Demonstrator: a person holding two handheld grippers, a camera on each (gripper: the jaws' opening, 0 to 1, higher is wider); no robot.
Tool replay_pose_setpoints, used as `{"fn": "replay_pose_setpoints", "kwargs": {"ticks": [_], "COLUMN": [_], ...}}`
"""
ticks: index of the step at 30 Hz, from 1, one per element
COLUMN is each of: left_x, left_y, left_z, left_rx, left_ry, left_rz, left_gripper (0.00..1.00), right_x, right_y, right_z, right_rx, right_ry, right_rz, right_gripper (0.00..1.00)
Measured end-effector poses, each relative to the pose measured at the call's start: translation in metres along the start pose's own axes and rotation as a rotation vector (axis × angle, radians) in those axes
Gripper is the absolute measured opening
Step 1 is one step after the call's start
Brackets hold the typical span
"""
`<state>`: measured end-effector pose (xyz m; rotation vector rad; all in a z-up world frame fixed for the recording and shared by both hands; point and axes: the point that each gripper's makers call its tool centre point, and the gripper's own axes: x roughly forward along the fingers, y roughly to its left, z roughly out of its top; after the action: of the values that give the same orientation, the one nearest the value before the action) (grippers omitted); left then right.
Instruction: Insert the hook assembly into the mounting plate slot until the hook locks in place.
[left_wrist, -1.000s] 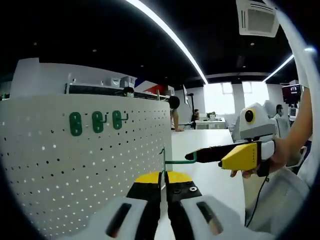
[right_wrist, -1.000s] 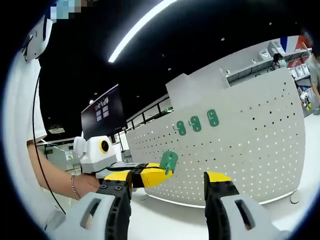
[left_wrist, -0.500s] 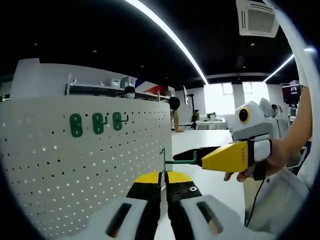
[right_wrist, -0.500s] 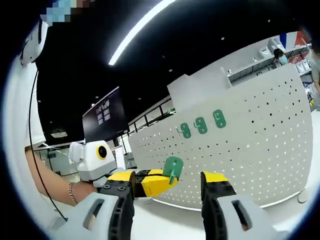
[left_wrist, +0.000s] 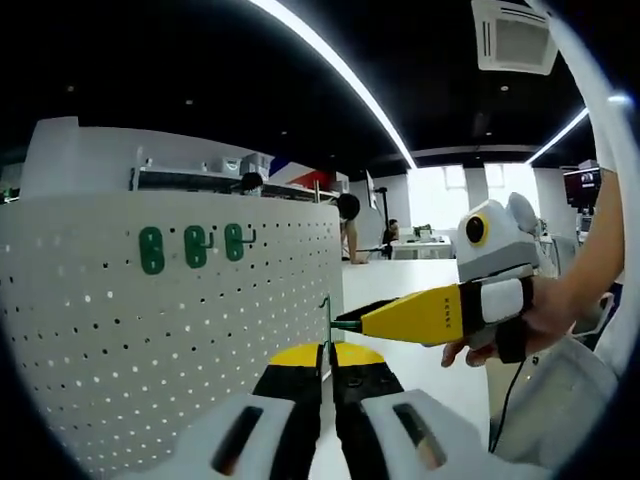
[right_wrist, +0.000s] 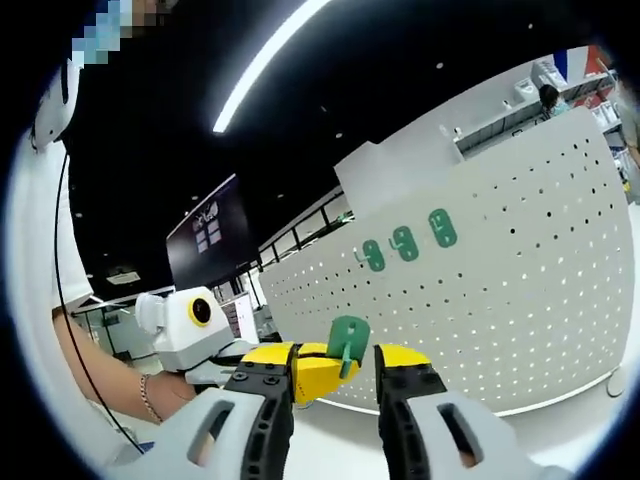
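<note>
Two tools meet over one small green hook assembly. Nearest to us in the left gripper view, the left tool has its yellow-tipped jaws pressed together on the hook assembly: we see its thin edge rising from between the tips, with a green prong running off toward the other tool. Just beyond, the right tool comes in from the right, held in a hand, and its yellow and black tip reaches that prong; whether it touches we cannot tell from this side.

From the right gripper view, the right tool has its jaws spread a little, with a narrow gap between the tips. The hook assembly shows its flat green back plate here, standing up in that gap, and we cannot tell whether either jaw presses on it. The left tool lies just behind, its yellow tip against the plate's lower part, with a hand and a wrist with a bracelet further back on the left.

Behind both tools stands the mounting plate, a white perforated board set upright on a white surface. Three green hooks sit in a row on its upper part, well apart from the one being held, which is not in the board.

Farther off we see a dark ceiling with a long light strip, and people standing by desks in the bright background.
</note>
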<state>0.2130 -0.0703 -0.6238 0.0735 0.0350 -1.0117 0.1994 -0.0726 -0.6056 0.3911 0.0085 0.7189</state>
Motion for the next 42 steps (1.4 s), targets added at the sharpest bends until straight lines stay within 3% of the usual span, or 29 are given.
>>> {"fn": "replay_pose_setpoints", "kwargs": {"ticks": [30, 42], "left_x": [-0.0016, -0.0016], "left_y": [-0.0005, 0.0007], "left_z": [0.001, 0.0017], "left_rx": [-0.031, -0.023], "left_ry": [-0.014, -0.01], "left_rz": [0.018, 0.033], "left_gripper": [0.02, 0.02], "right_x": [0.006, 0.0074], "right_y": [-0.0069, -0.0076], "right_z": [0.0033, 0.0039], "right_rx": [0.052, 0.048], "right_ry": [-0.025, -0.026], "right_rz": [-0.047, -0.068], "right_gripper": [0.03, 0.02]}}
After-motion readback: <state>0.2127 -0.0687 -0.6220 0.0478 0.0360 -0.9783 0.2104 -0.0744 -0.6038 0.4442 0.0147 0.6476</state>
